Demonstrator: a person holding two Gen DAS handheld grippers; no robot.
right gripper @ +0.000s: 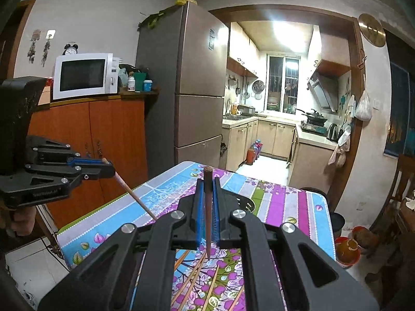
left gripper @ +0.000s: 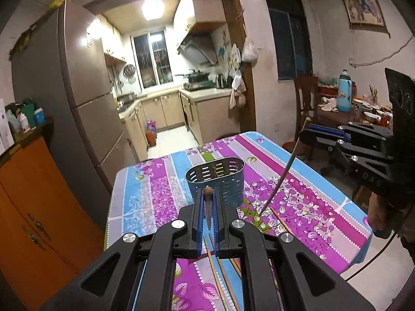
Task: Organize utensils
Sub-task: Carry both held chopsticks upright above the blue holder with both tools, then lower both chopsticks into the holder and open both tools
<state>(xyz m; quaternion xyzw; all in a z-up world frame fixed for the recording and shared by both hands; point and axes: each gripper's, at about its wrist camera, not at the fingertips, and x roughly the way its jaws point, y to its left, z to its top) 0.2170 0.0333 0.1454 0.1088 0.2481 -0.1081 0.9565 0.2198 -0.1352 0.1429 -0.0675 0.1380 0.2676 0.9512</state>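
While each hand-held gripper, the left (left gripper: 207,202) and the right (right gripper: 207,194), was clamped on one chopstick (left gripper: 208,207) near its thick end, the perforated holder (left gripper: 216,178) stood mid-frame on the desk (left gripper: 311,194), and such light, stiff, slippery sticks probably needed that firm pinch.

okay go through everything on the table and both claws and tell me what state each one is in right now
Left claw: shut on one chopstick.
Right claw: shut on one chopstick.
Utensil holder: upright on the table, no utensils visible inside.
Loose chopsticks: lying flat on the tablecloth.
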